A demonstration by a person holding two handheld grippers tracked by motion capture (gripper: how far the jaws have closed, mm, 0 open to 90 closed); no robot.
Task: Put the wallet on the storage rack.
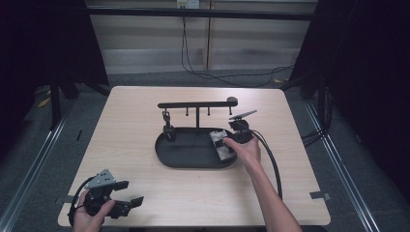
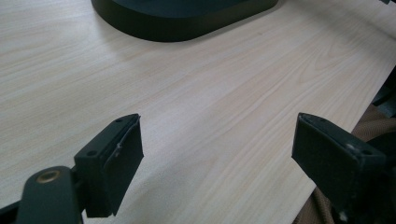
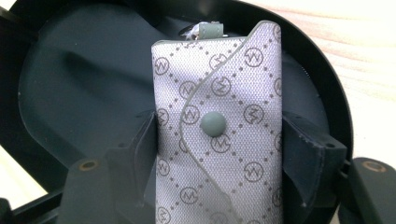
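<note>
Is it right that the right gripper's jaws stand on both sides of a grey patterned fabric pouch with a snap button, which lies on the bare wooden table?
Not quite. The grey patterned fabric pouch lies in the black oval tray, not on the bare wooden table; the right gripper view shows it. The right gripper does have its jaws on both sides of the pouch.

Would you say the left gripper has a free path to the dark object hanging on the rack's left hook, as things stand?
Probably yes. The left gripper sits open at the table's near corner, and bare wood lies between it and the tray. The hanging object is on the tray's left end, away from the right gripper.
</note>
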